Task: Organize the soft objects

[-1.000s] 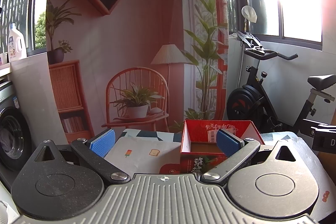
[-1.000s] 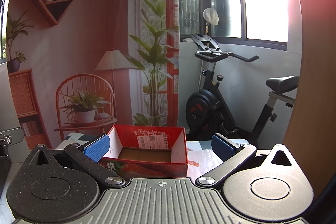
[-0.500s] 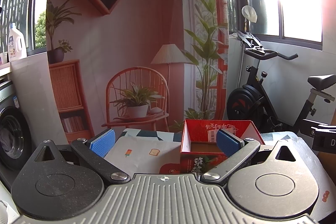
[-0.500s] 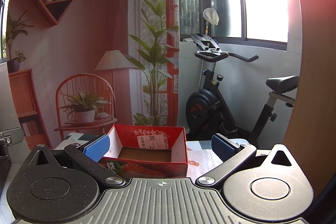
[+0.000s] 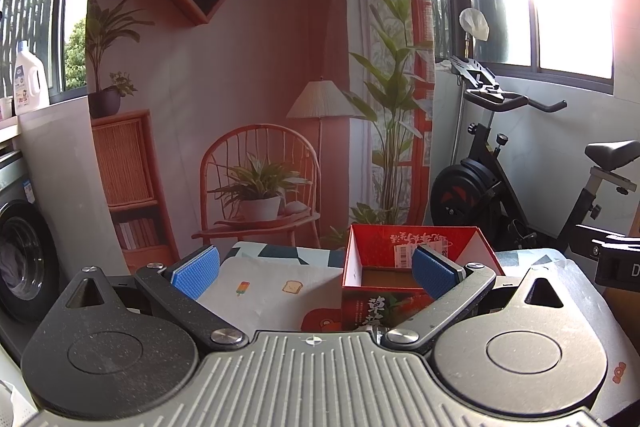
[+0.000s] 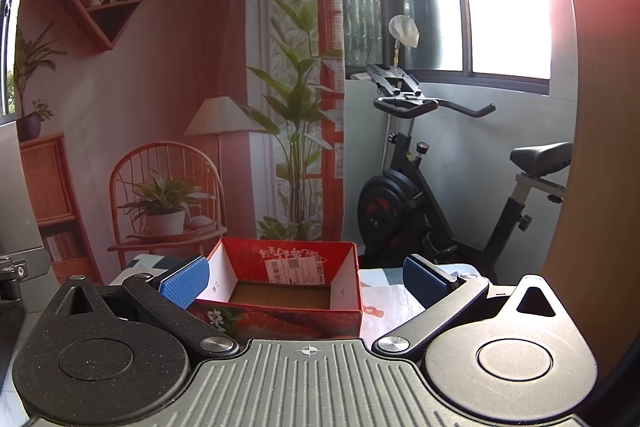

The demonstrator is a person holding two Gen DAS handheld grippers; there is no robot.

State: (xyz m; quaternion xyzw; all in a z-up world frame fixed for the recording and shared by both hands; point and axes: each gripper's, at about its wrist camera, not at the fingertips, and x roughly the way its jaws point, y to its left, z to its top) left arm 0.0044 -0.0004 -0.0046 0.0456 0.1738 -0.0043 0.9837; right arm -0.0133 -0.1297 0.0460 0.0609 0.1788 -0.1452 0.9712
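Left claw (image 5: 316, 273) and right claw (image 6: 304, 277) both gape apart, holding nothing; the empty red box (image 6: 280, 297) sits just ahead on the tabletop (image 5: 256, 287); no soft objects visible; likely the start; next, locate one to grasp.

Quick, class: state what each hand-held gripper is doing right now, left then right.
Left hand-held gripper: open, holding nothing.
Right hand-held gripper: open, holding nothing, with the red box ahead.

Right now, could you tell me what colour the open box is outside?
Red box, best seen from the right wrist.
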